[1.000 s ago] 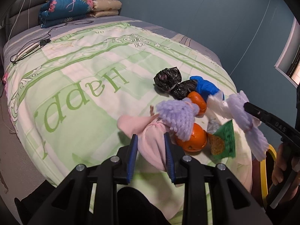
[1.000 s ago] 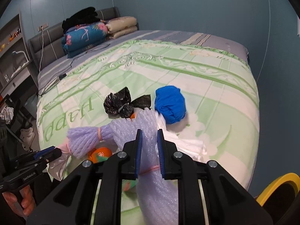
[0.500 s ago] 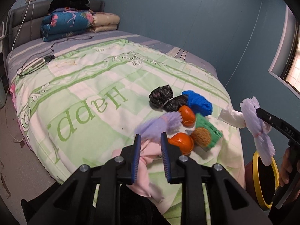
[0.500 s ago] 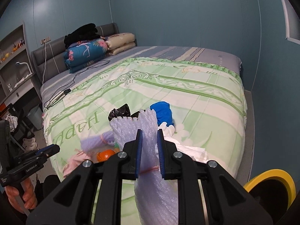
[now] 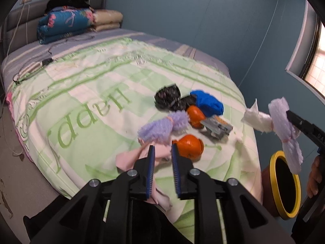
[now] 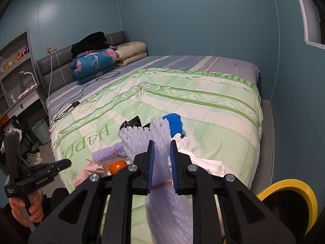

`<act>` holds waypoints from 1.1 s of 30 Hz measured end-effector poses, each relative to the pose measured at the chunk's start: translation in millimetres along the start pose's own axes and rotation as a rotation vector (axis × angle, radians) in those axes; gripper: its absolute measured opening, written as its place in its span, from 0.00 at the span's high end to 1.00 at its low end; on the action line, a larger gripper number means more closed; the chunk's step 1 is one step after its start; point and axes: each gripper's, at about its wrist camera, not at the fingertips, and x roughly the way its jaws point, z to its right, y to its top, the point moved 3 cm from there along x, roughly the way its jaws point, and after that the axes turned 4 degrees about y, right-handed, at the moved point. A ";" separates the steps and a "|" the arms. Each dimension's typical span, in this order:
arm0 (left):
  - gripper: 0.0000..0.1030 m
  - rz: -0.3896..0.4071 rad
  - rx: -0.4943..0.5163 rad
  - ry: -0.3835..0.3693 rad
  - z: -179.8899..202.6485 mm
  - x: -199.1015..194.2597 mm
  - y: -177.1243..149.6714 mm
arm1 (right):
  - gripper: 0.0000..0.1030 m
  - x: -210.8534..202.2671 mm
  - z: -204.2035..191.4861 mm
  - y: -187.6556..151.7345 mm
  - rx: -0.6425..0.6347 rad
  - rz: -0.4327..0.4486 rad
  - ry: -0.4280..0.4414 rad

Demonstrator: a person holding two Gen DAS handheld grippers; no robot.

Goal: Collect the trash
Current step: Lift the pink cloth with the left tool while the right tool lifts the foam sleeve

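Observation:
My left gripper (image 5: 163,152) is shut on a pink rag (image 5: 130,158) at the bed's near edge. Just beyond it lie a lilac foam net (image 5: 160,128), two oranges (image 5: 191,143), a silvery packet (image 5: 218,127), black bags (image 5: 167,96) and a blue bag (image 5: 207,101). My right gripper (image 6: 161,148) is shut on a pale lilac foam-net bundle (image 6: 162,134) with a white tissue (image 5: 256,118) clinging to it. In the left wrist view the bundle (image 5: 284,126) hangs in the air off the bed's right side, above a yellow-rimmed bin (image 5: 284,185).
The green quilt (image 5: 85,93) covers the bed. Folded blankets (image 5: 67,24) and a black cable (image 5: 46,61) are at the headboard end. The blue wall and a window (image 5: 316,61) are on the right, and shelves (image 6: 16,71) stand beyond the bed's left side.
The left jaws closed onto the pink rag. The right gripper carried the foam bundle up and off the bed, over toward the bin. The green packet now shows a silvery face.

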 end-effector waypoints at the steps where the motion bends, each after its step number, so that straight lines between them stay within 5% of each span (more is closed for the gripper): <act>1: 0.77 -0.012 0.003 -0.003 0.4 2.4 -2.0 | 0.86 0.5 0.0 -0.7 0.001 -0.002 0.003; 7: 0.53 -0.077 0.022 0.027 -0.6 24.2 -11.3 | 0.86 2.7 -0.6 -3.5 0.002 -0.009 0.011; 14: 0.52 -0.146 0.047 0.106 -6.8 55.8 -17.6 | 0.86 4.8 -0.1 -6.6 0.006 -0.014 0.017; 19: 0.79 -0.164 0.049 0.114 -8.9 63.8 -20.4 | 0.86 3.8 0.4 -8.0 0.005 -0.015 0.014; 26: 0.83 -0.134 0.025 0.106 -11.8 46.3 -15.7 | 0.86 -4.6 1.1 -7.0 0.011 -0.004 0.018; 33: 0.83 -0.015 0.065 0.083 10.6 -1.0 0.5 | 0.86 -21.5 6.6 -8.0 0.038 0.002 0.045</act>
